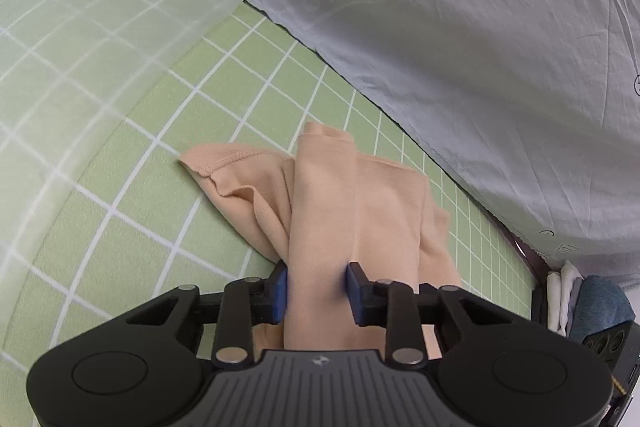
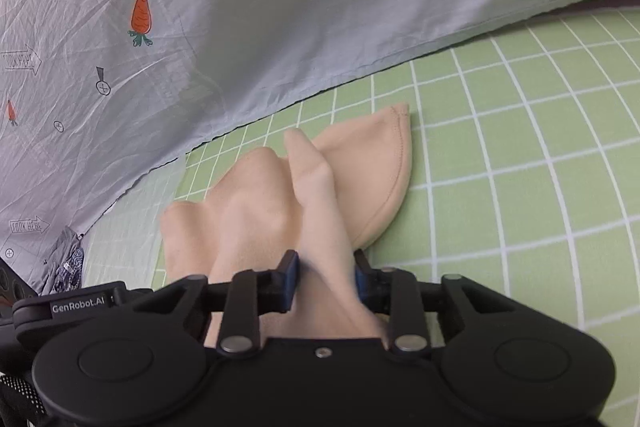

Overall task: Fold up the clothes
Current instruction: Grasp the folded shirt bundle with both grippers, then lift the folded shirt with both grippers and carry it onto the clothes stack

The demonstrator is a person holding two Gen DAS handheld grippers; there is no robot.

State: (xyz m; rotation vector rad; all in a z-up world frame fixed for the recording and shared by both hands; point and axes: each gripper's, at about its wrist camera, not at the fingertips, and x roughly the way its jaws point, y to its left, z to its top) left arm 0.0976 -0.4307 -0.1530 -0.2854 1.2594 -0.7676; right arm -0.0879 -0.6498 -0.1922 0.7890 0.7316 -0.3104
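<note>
Both claws are pointing forward and slanting downward toward a green sheet with a white grid, each one pinching a fold of the same peach garment. The left claw is sitting level, its two blue pads pressing in on a thick band of the cloth that is running straight up between them and away from the claw; the pads are gripping the fabric, not standing free of it. Ahead of that claw the band is lying over the rest of the garment, and a stitched hem is spreading out to the claw's left on the sheet. The right claw is likewise sitting level and tilting down, its pads squeezing a gathered ridge of the garment; the cloth near its right pad is blurring, so the exact edge of contact there is hard to read, but the fabric is clearly bunched between the pads. Ahead and to the right of this claw a rounded, seamed piece of the garment is resting flat on the sheet, while softer folds are rising ahead and to its left. Beyond both claws a pale grey cover printed with carrots is draping over the far part of the sheet.
</note>
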